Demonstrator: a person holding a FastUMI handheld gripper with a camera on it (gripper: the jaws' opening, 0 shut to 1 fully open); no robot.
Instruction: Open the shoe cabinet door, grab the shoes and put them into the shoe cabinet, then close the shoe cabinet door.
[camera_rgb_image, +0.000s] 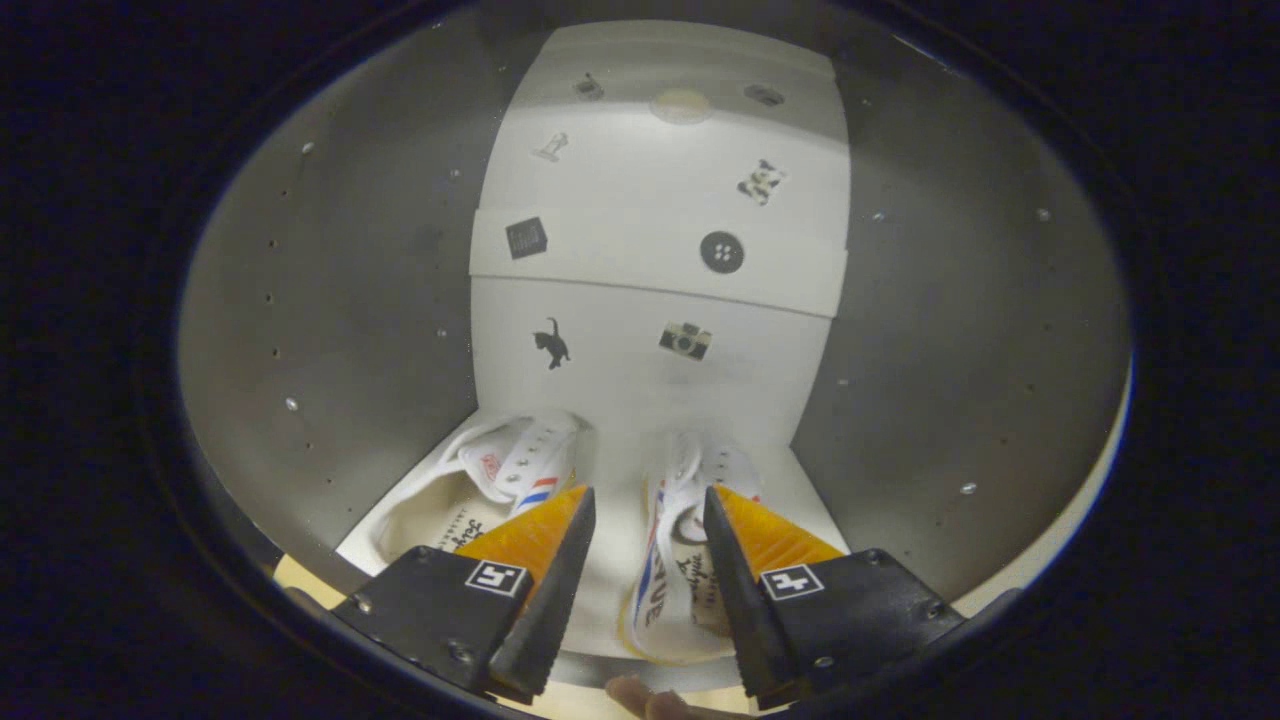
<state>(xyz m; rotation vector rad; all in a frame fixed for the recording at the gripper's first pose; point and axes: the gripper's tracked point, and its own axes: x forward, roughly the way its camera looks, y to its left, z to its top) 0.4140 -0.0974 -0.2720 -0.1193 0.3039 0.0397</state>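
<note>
**Inspector A:** We find the gripper (645, 520) at the mouth of the shoe cabinet (350, 300), fingers spread moderately wide and holding nothing. The right shoe (675, 570) lies partly in the gap between them, toward the right finger, but we see no grip on it.

**Inspector B:** And the left shoe (480, 480)?

**Inspector A:** On the same cabinet floor (610, 560), at about ten o'clock from the fingertips, partly hidden by the left finger. Both shoes sit inside.

**Inspector B:** So we judge the placing step finished, or close to it?

**Inspector A:** We do. The next move calls for backing the gripper straight out without snagging the right shoe, then finding the door and swinging it shut.

**Inspector B:** Orientation?

**Inspector A:** Each shoe's long axis runs front to back, roughly six to twelve o'clock. The openings face us, so we judge the toes point at the back panel (650, 380), which bears small stickers. The left shoe angles slightly toward one o'clock.
</note>
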